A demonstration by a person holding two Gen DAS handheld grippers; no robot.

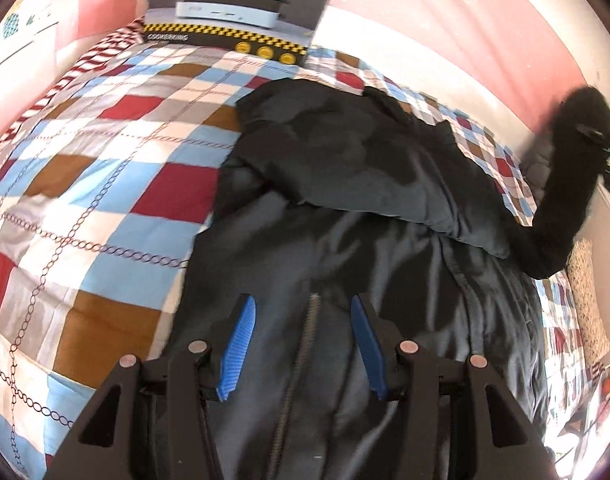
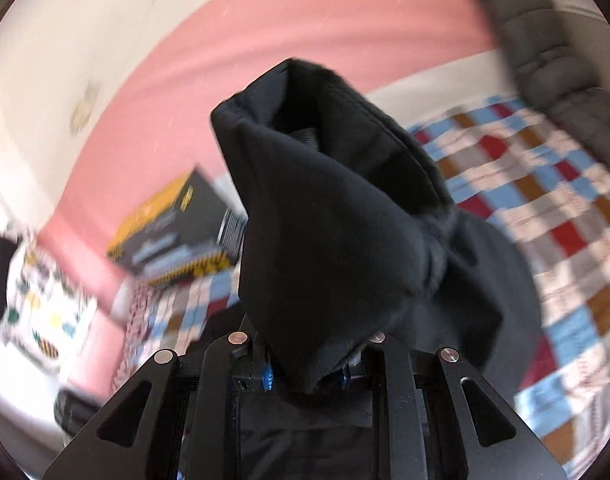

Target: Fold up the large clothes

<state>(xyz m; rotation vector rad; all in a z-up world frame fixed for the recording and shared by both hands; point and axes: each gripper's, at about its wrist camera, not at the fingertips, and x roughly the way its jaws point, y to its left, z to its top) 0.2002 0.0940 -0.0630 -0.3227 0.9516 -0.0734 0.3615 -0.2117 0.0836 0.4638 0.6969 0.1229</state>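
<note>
A black padded jacket (image 1: 345, 168) lies on the checked quilt (image 1: 105, 168), its zipper (image 1: 305, 340) running toward me. My left gripper (image 1: 302, 304) hovers open just over the zipper, blue pads (image 1: 241, 344) apart, with nothing pinched between them. In the right wrist view my right gripper (image 2: 307, 376) is shut on a black sleeve (image 2: 325, 220) of the jacket, which bunches up in front of the lens and hides the pads almost fully. From the left wrist view the same sleeve (image 1: 565, 184) rises off the bed at the right, held up by the right gripper (image 1: 597, 136).
A black and yellow appliance box (image 1: 241, 4) stands at the head of the bed against the pink wall. A grey quilted cushion (image 2: 565, 72) leans at the far right. A patterned pillow (image 2: 45, 312) lies at the left. Bare quilt spreads left of the jacket.
</note>
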